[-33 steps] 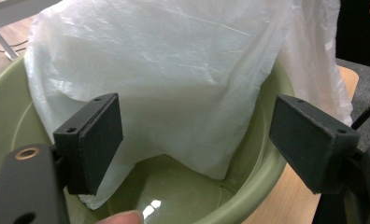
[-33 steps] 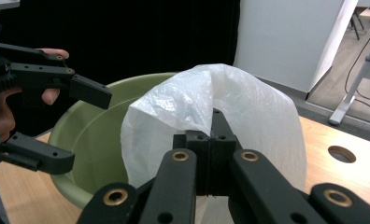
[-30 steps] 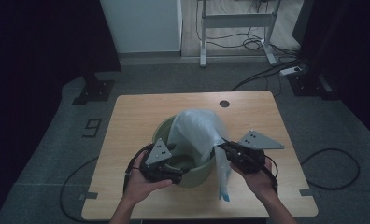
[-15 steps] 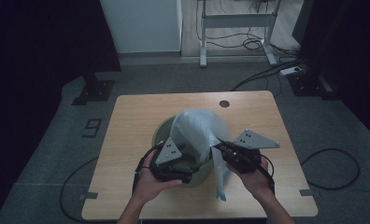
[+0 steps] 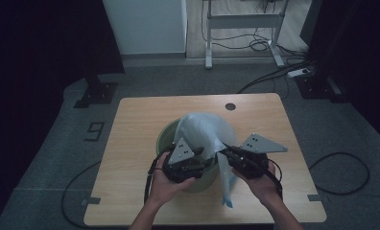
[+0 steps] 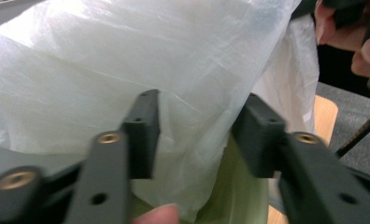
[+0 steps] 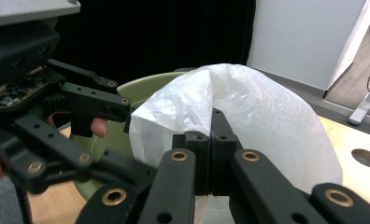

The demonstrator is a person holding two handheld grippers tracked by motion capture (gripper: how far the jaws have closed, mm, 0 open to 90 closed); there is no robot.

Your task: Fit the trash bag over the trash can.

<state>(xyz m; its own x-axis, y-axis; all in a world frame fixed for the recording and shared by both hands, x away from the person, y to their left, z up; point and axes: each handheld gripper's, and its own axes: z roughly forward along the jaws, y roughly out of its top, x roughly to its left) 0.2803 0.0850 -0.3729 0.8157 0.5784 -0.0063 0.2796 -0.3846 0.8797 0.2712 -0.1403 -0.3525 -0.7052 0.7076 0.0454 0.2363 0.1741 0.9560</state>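
A pale green bin [image 5: 165, 137] stands on the wooden table, with a white plastic bag [image 5: 202, 130] billowing over its mouth. My left gripper [image 5: 203, 162] is at the bin's near rim, jaws open around the bag's edge [image 6: 199, 135] and the green rim [image 6: 239, 196]. My right gripper [image 5: 221, 149] is shut on a fold of the bag [image 7: 248, 116]; a tail of the bag [image 5: 225, 184] hangs down beside the bin. In the right gripper view my left gripper [image 7: 103, 105] stands open at the bin's rim [image 7: 145, 88].
The table [image 5: 130, 124] has a round cable hole [image 5: 230, 106] at its far right. A white desk frame [image 5: 241, 24] and cables lie on the floor beyond. A black stand [image 5: 98, 91] is on the floor at the far left.
My left gripper has moved right along the bin's near rim toward the bag. The bag has shifted and settled lower over the bin; my right gripper has stayed in place.
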